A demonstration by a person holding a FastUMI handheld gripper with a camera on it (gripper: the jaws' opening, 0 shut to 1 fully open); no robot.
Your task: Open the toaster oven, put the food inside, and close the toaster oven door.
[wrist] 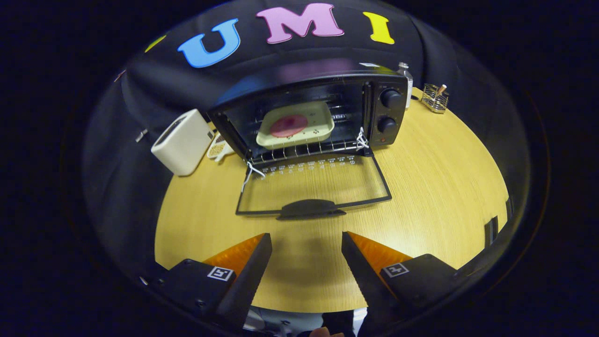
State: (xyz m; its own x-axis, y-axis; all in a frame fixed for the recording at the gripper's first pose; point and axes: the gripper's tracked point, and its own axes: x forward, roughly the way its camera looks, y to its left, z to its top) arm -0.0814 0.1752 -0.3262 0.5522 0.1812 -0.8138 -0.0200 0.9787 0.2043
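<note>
With my gripper (306, 241) spread and empty, I judge the lowered glass door (316, 185) rigid, hinged and breakable, best lifted by its handle (311, 208).

Wooden table (444, 187) carries open toaster oven (383, 112), cream box (182, 140), wire rack (434, 98), bottle (405, 77).

The gripper (306, 241) hung above the table with its two fingers (255, 262) spread well apart and nothing between them, their tips level with each other and pointing forward. Neither finger touched anything. Each finger's base carried a square marker on its housing. A sliver of the person's hand (323, 332) showed behind the gripper.
</note>
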